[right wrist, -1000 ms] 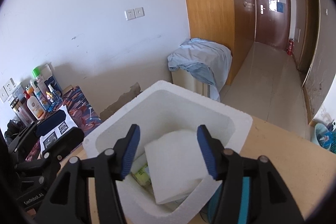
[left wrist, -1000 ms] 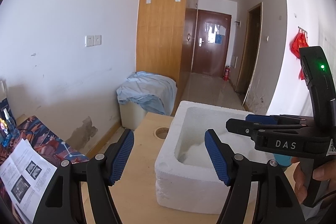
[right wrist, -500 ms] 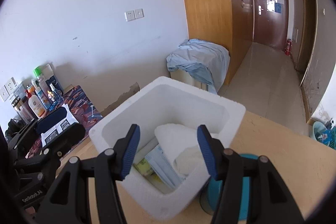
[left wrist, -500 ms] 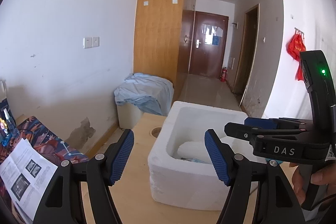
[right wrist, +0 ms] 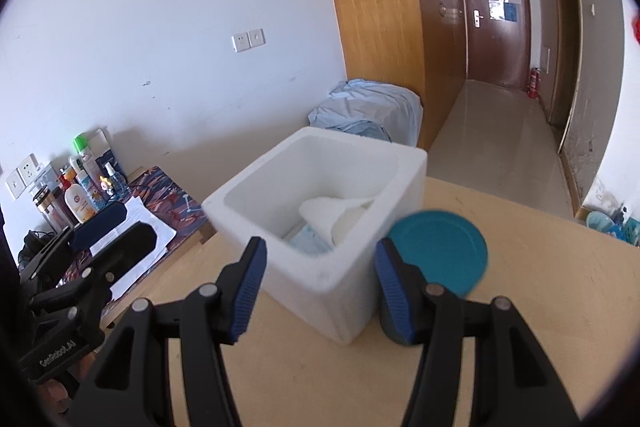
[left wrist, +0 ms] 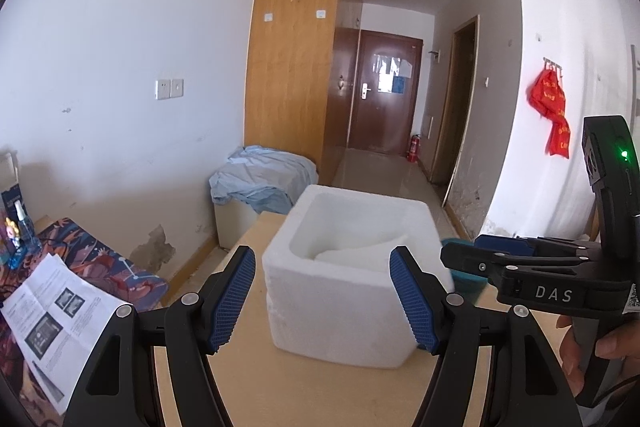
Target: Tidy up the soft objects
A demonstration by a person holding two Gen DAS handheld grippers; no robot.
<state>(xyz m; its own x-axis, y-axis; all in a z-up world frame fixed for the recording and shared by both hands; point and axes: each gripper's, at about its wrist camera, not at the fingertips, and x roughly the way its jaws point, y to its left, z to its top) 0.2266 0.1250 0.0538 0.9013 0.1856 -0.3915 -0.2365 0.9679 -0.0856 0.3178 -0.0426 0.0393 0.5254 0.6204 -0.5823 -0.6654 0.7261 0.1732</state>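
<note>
Both grippers are pulling back from the white foam box [left wrist: 344, 275], which is sitting farther off on the wooden table [right wrist: 540, 307] than a second ago. The left gripper [left wrist: 322, 297] is hovering with its fingers spread and empty, and the right gripper [right wrist: 318, 285] is likewise released, holding nothing. A white foam sheet [right wrist: 332, 213] and a pale blue packet [right wrist: 310, 243] are lying inside the box. A teal round lid [right wrist: 438, 251], formerly mostly hidden, is now showing just beside the box.

Bottles [right wrist: 82, 187] stand by the wall; a red bag [left wrist: 554, 119] hangs on hooks
</note>
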